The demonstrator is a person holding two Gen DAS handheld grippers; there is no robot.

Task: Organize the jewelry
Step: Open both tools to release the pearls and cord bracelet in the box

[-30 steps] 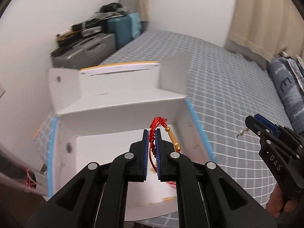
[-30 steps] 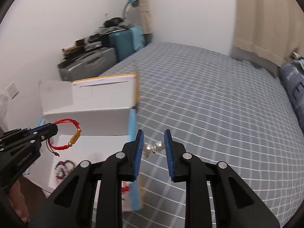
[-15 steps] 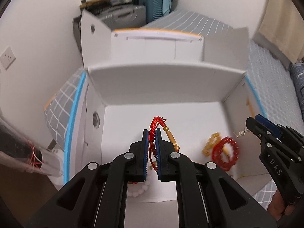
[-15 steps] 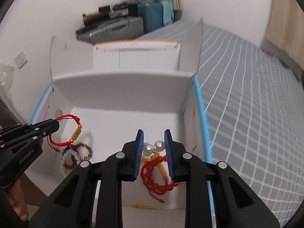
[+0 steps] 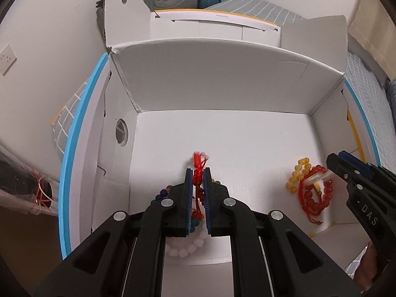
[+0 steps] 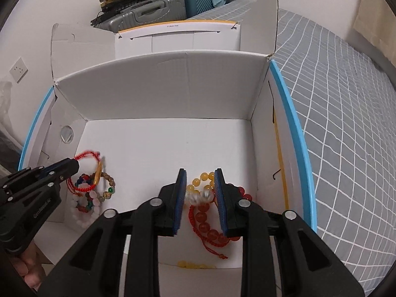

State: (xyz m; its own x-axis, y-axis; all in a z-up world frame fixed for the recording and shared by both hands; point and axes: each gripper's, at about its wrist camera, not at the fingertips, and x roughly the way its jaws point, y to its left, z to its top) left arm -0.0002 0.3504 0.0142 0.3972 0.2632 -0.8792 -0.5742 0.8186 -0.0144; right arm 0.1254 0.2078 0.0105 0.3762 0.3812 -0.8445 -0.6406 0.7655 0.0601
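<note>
A white cardboard box with blue rims stands open on the bed. My left gripper hangs low inside, at the box's left. Its jaws are opening, the pads still against a red cord bracelet, which is blurred. My right gripper is low at the box's right. Its jaws are opening too, with a blurred pair of pearl earrings still between the pads. Under it lie a red bead bracelet and a yellow bead bracelet.
Multicoloured bead bracelets and a white bead bracelet lie under the left gripper. The box's flaps stand up at the back. A grey checked sheet stretches to the right, suitcases stand behind, and a wall socket is on the left.
Both grippers came from above the box rim and the bed down into the box, close to its floor. The bracelet and the earrings stayed between the pads and now look blurred.
</note>
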